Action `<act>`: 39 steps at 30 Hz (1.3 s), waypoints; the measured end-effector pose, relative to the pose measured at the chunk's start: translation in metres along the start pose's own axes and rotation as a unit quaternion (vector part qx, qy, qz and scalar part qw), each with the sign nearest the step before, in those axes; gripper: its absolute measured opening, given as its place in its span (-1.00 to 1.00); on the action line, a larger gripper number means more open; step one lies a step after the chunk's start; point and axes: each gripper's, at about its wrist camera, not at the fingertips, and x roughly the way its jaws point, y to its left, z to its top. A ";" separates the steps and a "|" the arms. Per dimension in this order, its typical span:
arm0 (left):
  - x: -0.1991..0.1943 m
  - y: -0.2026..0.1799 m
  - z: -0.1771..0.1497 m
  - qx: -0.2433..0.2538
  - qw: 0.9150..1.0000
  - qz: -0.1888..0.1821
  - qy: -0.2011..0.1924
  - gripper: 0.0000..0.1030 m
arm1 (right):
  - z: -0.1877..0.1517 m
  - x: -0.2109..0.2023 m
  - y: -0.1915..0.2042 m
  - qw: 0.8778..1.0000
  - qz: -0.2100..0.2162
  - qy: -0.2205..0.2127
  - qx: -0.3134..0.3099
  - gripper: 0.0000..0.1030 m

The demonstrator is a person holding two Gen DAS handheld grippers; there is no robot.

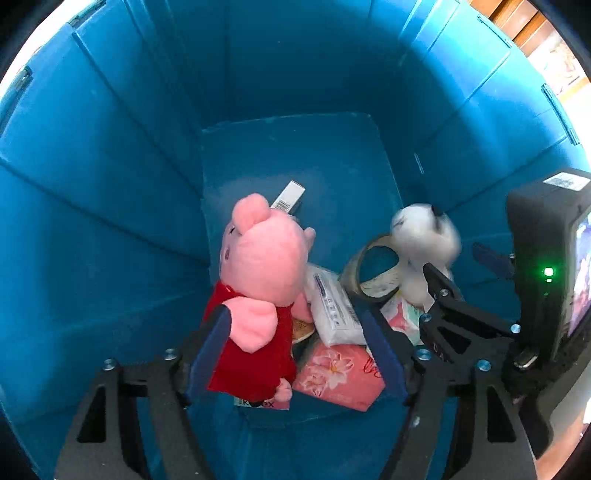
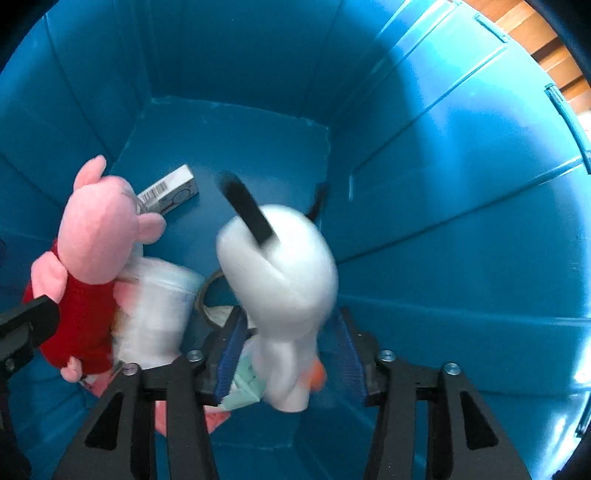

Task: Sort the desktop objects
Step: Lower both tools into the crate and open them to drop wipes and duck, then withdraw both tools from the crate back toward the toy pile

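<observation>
Both grippers reach down into a deep blue bin (image 1: pixel 110 184). My left gripper (image 1: pixel 295 332) is open, with a pink pig plush in a red dress (image 1: pixel 258 280) resting against its left finger. My right gripper (image 2: pixel 288 354) is open, and a white plush dog with black ears (image 2: pixel 284 280), blurred by motion, sits between its fingers, apparently loose. The dog also shows in the left wrist view (image 1: pixel 424 240), with the right gripper (image 1: pixel 461 295) beside it. The pig shows in the right wrist view (image 2: pixel 92 258).
On the bin floor lie a white tissue pack (image 1: pixel 332 310), a pink flowered tissue pack (image 1: pixel 340 373), a tape roll (image 1: pixel 373 269) and a small barcoded box (image 1: pixel 288 197). The bin's blue walls (image 2: pixel 443 184) stand close all around. Wooden furniture (image 2: pixel 535 33) shows past the rim.
</observation>
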 end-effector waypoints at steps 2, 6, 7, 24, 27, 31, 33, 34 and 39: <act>0.001 0.004 0.003 -0.002 1.000 0.006 -0.001 0.43 | 0.000 -0.003 0.000 1.000 0.002 -0.006 0.000 0.32; -0.001 0.005 0.005 -0.003 1.000 0.011 -0.006 0.43 | 0.000 -0.009 0.000 1.000 0.008 -0.012 0.003 0.50; -0.002 0.006 0.004 -0.002 1.000 0.013 -0.009 0.43 | 0.002 -0.010 0.000 1.000 0.009 -0.014 0.004 0.61; -0.120 0.004 -0.062 0.025 0.974 0.044 -0.220 0.43 | -0.027 -0.136 -0.028 0.977 0.059 -0.197 0.050 0.96; -0.150 0.014 -0.089 0.005 0.964 0.036 -0.265 0.47 | -0.051 -0.169 -0.027 0.962 0.091 -0.248 0.069 0.99; -0.185 0.030 -0.126 -0.017 0.945 0.046 -0.324 0.54 | -0.082 -0.199 -0.016 0.939 0.132 -0.307 0.084 0.99; -0.197 0.041 -0.146 -0.031 0.933 0.056 -0.353 0.56 | -0.093 -0.212 -0.013 0.927 0.141 -0.333 0.097 0.99; -0.202 0.047 -0.154 -0.039 0.928 0.061 -0.364 0.58 | -0.098 -0.217 -0.011 0.920 0.145 -0.348 0.106 0.99; -0.217 0.092 -0.197 -0.079 0.913 0.079 -0.393 0.59 | -0.110 -0.237 0.016 0.900 0.191 -0.376 0.108 1.00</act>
